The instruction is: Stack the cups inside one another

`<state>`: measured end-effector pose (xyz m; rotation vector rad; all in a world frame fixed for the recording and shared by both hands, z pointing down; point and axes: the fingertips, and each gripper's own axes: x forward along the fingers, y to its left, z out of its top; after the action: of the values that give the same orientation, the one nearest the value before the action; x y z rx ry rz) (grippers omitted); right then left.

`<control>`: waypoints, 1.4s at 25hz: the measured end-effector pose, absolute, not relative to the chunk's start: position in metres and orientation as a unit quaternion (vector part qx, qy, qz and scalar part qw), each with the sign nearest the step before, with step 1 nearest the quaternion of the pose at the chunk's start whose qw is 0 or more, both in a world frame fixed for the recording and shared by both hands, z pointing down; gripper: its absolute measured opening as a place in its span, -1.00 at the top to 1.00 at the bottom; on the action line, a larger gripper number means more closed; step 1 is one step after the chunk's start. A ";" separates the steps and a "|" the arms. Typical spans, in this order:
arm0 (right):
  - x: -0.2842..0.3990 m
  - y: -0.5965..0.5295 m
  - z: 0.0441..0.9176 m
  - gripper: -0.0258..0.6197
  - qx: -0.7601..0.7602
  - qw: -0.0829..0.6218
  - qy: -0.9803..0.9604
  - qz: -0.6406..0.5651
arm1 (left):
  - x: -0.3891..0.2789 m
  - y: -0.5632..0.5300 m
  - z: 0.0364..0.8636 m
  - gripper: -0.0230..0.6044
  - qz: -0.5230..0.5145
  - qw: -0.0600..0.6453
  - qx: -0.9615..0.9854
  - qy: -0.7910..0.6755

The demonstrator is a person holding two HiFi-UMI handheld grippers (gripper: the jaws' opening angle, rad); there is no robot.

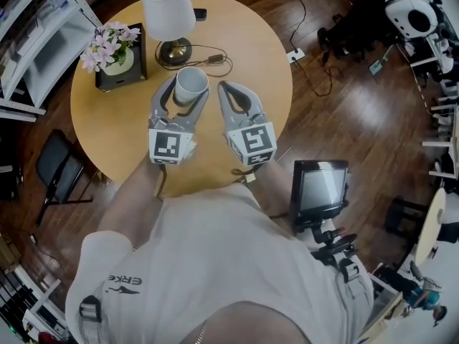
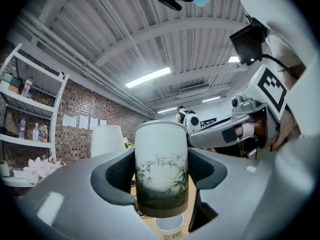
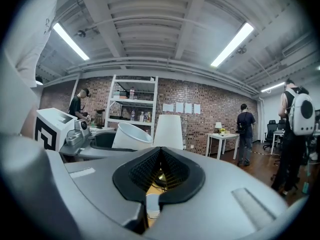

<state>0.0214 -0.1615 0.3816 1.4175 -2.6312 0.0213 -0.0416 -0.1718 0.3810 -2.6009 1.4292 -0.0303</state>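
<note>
Left tool (image 1: pixel 188 90) clamps a smooth white cylindrical cup (image 1: pixel 191 83) above the round wooden worktop (image 1: pixel 129 135); the right tool (image 1: pixel 231 92) is just beside it.

Left gripper view: dark padded jaws squeeze the bamboo-printed cup, with a second cup (image 2: pixel 169 226) below them.

Right gripper view: ribbed black pads (image 3: pixel 145 171) meet, gripping nothing.

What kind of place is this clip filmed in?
Probably an open lab or studio office: a brick wall, metal shelves, strip lights on a bare ribbed ceiling, and a round wooden table with a lamp.
</note>
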 end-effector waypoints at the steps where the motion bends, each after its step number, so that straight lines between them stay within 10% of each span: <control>1: 0.022 -0.163 0.383 0.87 0.473 0.078 -0.878 0.008 | -0.040 -0.173 0.381 -0.08 -0.008 0.086 -0.874 0.478; 35: 0.020 -0.239 0.499 0.87 0.445 0.143 -0.876 0.116 | -0.012 -0.225 0.507 -0.09 -0.094 0.017 -0.895 0.436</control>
<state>0.0203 -0.2387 0.4986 1.2840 -2.5279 0.3348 -0.0118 -0.2254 0.5067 -2.7820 1.3547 -0.2918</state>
